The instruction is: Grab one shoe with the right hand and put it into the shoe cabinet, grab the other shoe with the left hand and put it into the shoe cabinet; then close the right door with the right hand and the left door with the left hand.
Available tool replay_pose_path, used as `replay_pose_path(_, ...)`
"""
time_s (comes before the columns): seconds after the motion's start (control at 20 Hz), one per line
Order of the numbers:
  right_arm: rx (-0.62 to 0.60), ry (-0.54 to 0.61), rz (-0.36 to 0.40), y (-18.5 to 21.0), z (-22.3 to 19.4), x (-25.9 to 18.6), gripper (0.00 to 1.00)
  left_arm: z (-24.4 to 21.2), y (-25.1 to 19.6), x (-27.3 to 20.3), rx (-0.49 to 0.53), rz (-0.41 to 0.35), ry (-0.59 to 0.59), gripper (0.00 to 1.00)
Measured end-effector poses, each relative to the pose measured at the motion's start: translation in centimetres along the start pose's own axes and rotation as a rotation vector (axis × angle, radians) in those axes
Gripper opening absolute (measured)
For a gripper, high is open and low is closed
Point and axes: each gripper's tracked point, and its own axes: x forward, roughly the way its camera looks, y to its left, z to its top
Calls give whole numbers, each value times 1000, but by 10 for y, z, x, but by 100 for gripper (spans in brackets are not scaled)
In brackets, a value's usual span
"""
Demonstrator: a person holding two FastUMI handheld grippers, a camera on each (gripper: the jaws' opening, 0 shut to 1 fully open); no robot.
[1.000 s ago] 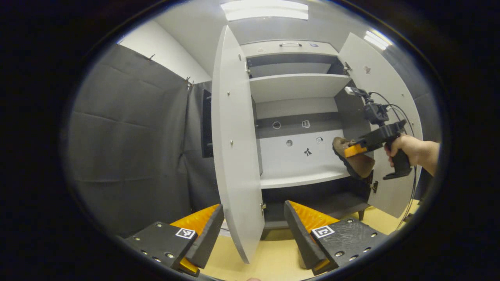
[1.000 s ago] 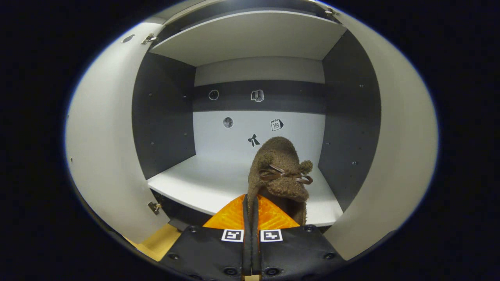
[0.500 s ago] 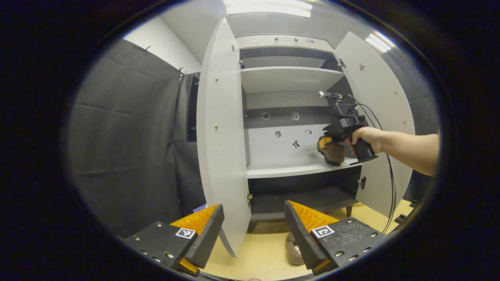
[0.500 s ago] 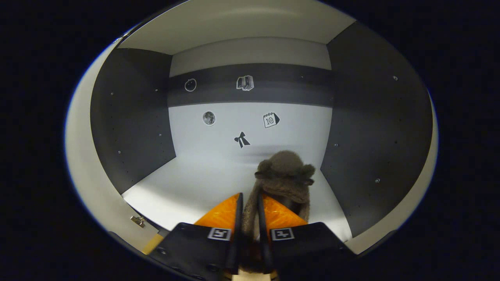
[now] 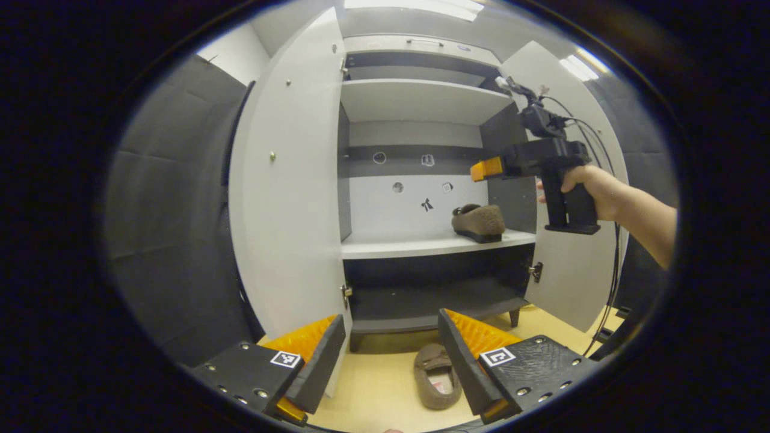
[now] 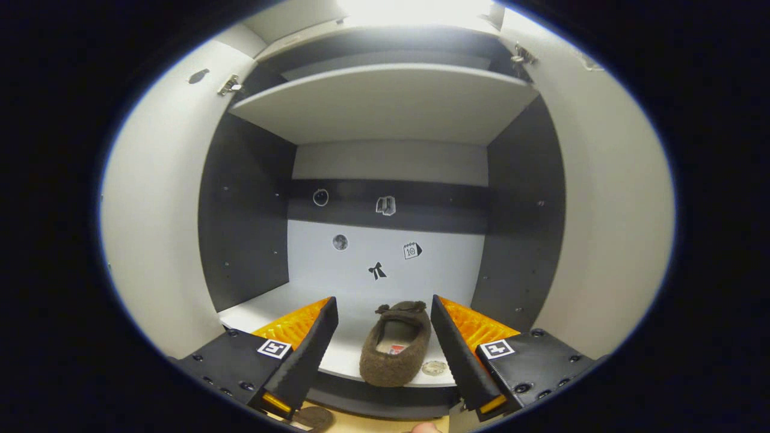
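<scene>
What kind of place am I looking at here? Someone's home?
More likely a staged booth than a real home: dark cloth hangs as walls behind a lone shoe cabinet with both doors open, one slipper on its shelf and another on the bare floor.

Left gripper [image 5: 391, 352] held low, jaws spread wide, nothing between them. Right gripper [image 6: 382, 337] likewise spread wide and empty; in the left gripper view, raised level at upper right [image 5: 484, 169], bare hand [image 5: 592, 189] wrapped round its pistol grip, forearm extended.
</scene>
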Motion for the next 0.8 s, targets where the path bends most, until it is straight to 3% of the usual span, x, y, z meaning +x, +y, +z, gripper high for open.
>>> replay_pose_path(0.05,0,-16,-5,-2,2,-14,97,-8,-3,6,-1,-12,19,91)
replay_pose_path(0.1,1,-29,-9,-3,2,-26,97,-16,-6,13,-2,-23,44,99)
replay_pose_path(0.15,5,-32,-18,-6,0,-38,97,-23,-8,19,-4,-34,66,99)
replay_pose_path(0.2,13,-33,-24,-8,-5,-48,98,-33,-10,26,-6,-47,87,91)
replay_pose_path(0.3,23,-17,-23,-10,-18,-66,98,-56,-12,40,-15,-66,140,92)
replay_pose_path(0.35,29,-16,-13,-10,-24,-76,98,-69,-13,46,-23,-75,171,99)
replay_pose_path(0.4,34,-24,-9,-9,-27,-82,98,-80,-17,52,-30,-88,197,99)
replay_pose_path(0.45,29,-29,-11,-9,-32,-89,97,-91,-20,60,-37,-100,219,92)
replay_pose_path(0.5,18,-21,-17,-11,-41,-95,98,-103,-26,65,-40,-111,247,99)
replay_pose_path(0.55,2,-5,-19,-11,-49,-101,98,-116,-30,69,-41,-120,279,92)
replay_pose_path(0.7,-20,37,-25,-9,-67,-115,98,-157,-35,83,-46,-142,376,92)
replay_pose_path(0.75,-17,48,-30,-9,-72,-119,98,-172,-36,88,-47,-143,413,99)
replay_pose_path(0.8,-14,59,-34,-10,-76,-122,98,-185,-37,92,-49,-143,450,92)
